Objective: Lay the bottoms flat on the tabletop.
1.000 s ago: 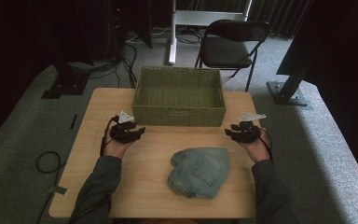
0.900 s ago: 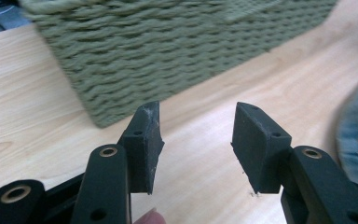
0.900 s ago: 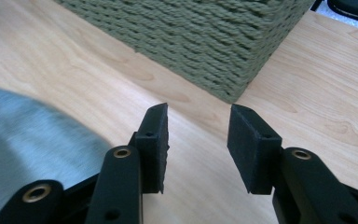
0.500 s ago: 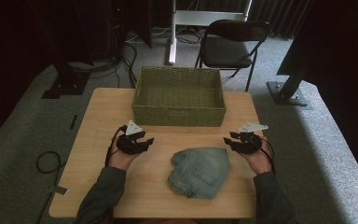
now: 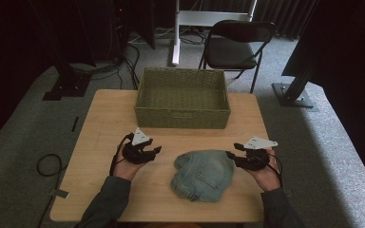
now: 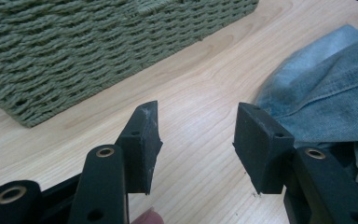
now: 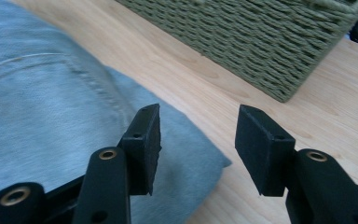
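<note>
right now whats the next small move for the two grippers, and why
Probably bring both in onto the folded jeans and close on its edges. The left gripper and right gripper flank it with open, empty jaws, the right's having just widened, and the wicker basket sits just behind.

One folded pair of jeans, one woven basket (green), one folding chair, two grippers

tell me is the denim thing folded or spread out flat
Folded: the denim garment lies as a compact, layered bundle on the table, in front of the wicker basket.
</note>
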`<state>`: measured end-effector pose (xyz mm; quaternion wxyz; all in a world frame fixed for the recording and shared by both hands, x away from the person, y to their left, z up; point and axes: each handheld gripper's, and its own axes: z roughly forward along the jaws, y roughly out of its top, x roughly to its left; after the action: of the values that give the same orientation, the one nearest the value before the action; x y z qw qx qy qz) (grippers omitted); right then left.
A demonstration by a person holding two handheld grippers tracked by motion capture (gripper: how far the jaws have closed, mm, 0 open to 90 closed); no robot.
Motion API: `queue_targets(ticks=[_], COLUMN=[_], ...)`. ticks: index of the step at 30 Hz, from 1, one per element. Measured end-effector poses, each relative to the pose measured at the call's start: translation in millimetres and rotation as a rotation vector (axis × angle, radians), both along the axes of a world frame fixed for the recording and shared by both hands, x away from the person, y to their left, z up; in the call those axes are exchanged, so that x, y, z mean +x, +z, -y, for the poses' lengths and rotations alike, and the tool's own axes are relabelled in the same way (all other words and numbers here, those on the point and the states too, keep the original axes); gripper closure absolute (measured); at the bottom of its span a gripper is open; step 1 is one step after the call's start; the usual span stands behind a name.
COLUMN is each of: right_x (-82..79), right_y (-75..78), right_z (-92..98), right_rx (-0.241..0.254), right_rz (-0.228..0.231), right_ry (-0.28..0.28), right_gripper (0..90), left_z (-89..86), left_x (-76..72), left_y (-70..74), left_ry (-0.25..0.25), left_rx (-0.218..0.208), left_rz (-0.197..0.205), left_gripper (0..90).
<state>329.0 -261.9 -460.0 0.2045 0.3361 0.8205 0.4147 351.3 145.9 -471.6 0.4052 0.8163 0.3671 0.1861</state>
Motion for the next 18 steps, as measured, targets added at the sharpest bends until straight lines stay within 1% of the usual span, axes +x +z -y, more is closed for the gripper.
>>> queue_targets(ticks=[3,5,8,13,15,16,18], right_x=[-6.4,-10.7,-17.8,-23.3,-23.8,-24.2,-24.2], right_y=[2.3,4.0,6.1,5.4,4.7,3.0,1.8], right_z=[-3.9,-7.7,-17.0,-31.7,-34.6,-40.2,-45.0], right_rx=[0.01,0.023,0.019,0.011,0.009,0.004,-0.006], right_rz=[0.008,0.01,0.017,0.017,0.013,0.008,0.015], right_ry=[0.021,0.048,0.091,0.154,0.162,0.18,0.183], right_gripper=[48.3,47.5,45.6,42.9,42.0,38.9,36.4], left_z=[3.3,5.9,8.5,10.8,11.8,12.0,12.4], left_x=[-2.0,-3.6,-5.7,-8.1,-8.6,-8.6,-8.9], left_y=[-1.2,-1.7,-1.4,-0.6,-1.2,-1.4,-1.8], left_ry=[-0.01,-0.018,-0.026,-0.035,-0.036,-0.036,-0.04], left_rx=[0.002,0.005,0.002,0.0,-0.001,-0.001,-0.003], left_rz=[0.0,0.001,0.003,0.007,0.007,0.006,0.005], left_gripper=[50.6,50.6,50.6,50.6,50.6,50.6,50.6])
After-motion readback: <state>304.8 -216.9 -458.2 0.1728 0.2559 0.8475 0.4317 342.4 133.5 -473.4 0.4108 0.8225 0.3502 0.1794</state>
